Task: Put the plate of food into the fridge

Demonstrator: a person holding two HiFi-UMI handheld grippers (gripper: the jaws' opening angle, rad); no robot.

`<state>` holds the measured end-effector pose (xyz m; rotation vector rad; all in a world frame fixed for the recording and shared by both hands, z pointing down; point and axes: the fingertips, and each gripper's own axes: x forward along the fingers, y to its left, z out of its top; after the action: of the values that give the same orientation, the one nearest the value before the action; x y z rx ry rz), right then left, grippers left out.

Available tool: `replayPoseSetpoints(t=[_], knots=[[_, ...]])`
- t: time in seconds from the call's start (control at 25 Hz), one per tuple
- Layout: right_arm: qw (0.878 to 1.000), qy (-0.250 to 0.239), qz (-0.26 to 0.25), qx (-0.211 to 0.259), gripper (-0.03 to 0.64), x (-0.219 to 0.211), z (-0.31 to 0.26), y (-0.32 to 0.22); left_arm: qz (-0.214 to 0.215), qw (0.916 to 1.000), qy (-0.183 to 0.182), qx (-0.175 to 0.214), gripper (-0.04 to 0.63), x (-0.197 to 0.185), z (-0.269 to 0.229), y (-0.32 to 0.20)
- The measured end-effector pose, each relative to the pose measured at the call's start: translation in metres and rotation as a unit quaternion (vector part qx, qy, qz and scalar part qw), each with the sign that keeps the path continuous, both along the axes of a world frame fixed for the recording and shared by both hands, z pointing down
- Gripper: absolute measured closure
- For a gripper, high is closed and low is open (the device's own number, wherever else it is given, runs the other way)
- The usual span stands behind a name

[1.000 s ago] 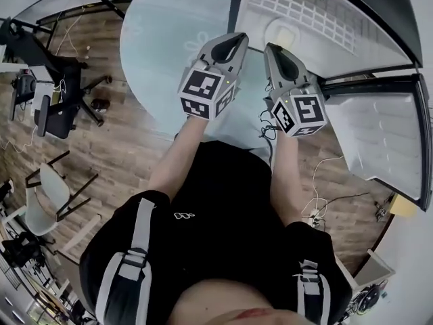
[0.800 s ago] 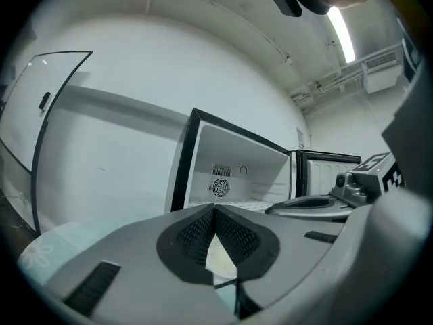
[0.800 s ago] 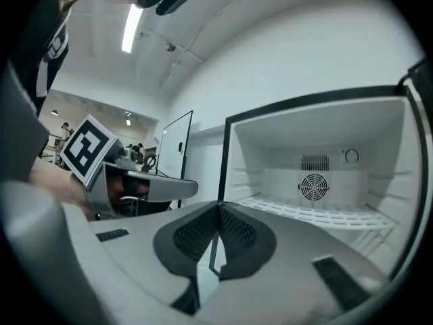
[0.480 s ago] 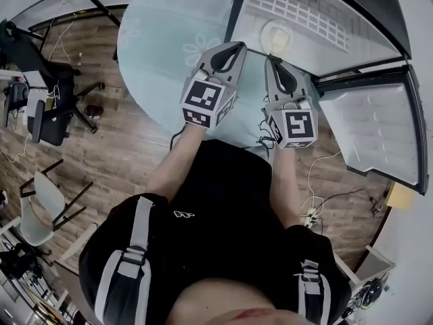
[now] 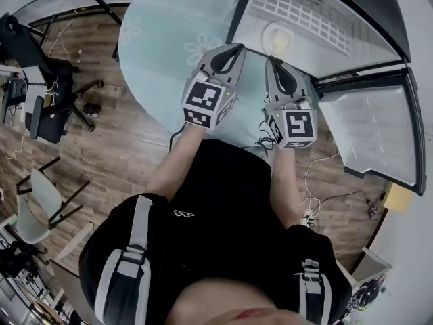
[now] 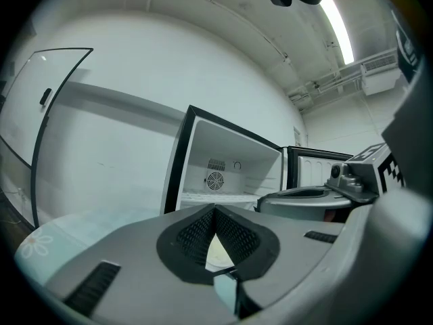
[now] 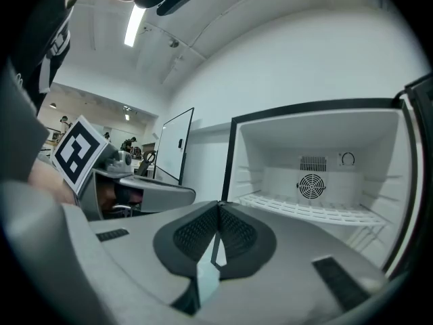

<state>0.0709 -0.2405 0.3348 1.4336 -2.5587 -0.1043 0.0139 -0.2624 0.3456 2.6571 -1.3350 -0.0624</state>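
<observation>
Head view shows left gripper (image 5: 235,47) and right gripper (image 5: 270,60), jaws together and empty, upper centre, facing the open fridge (image 5: 358,36) containing the plate of food (image 5: 277,38).

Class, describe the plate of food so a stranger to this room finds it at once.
Find the open fridge beside the pale green table. On its white interior, near the front edge, sits the plate of food. It is the only loose item inside, a white disc with a yellowish portion.

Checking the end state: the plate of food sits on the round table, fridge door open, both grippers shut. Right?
No: the head view shows the plate of food on the fridge shelf; door open, left gripper and right gripper shut.
</observation>
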Motion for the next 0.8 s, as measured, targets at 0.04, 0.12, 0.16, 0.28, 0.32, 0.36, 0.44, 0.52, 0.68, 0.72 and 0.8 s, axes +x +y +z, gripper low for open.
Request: replayPoseSetpoints(t=[0.04,0.12,0.16,0.28,0.32,0.36,0.44,0.52,0.68,0.72,0.8], knots=[[1.000,0.002,0.001,0.000,0.617,0.000,0.001,0.001,0.004,1.0000,0.000,-0.001,0.588,0.002,0.002,0.002],[1.000,0.004,0.002,0.000,0.617,0.001,0.002,0.002,0.010,0.9999,-0.002,-0.002,0.588,0.007,0.004,0.005],[1.000,0.005,0.004,0.000,0.617,0.003,0.001,0.002,0.013,0.9999,-0.002,-0.001,0.588,0.009,0.004,0.006],[1.000,0.005,0.009,0.002,0.617,0.007,-0.001,0.002,0.017,0.9998,-0.002,-0.001,0.588,0.013,0.004,0.007],[1.000,0.006,0.010,0.002,0.617,0.008,0.000,0.002,0.017,0.9999,-0.001,-0.002,0.588,0.012,0.004,0.006],[1.000,0.007,0.011,0.001,0.617,0.009,0.001,0.002,0.015,0.9999,0.001,-0.004,0.588,0.011,0.004,0.004],[1.000,0.009,0.011,-0.003,0.617,0.009,0.004,0.002,0.008,0.9999,0.005,-0.007,0.588,0.007,0.004,0.001],[1.000,0.010,0.009,-0.007,0.617,0.009,0.009,0.001,0.004,0.9999,0.006,-0.010,0.588,0.004,0.007,-0.001],[1.000,0.009,0.009,-0.013,0.617,0.009,0.014,0.000,0.009,0.9998,0.003,-0.020,0.588,0.007,0.015,0.002],[1.000,0.009,0.009,-0.014,0.617,0.009,0.015,0.000,0.010,0.9997,0.003,-0.023,0.588,0.008,0.016,0.002],[1.000,0.010,0.009,-0.015,0.617,0.009,0.015,-0.001,0.010,0.9996,0.004,-0.025,0.588,0.008,0.017,0.001]])
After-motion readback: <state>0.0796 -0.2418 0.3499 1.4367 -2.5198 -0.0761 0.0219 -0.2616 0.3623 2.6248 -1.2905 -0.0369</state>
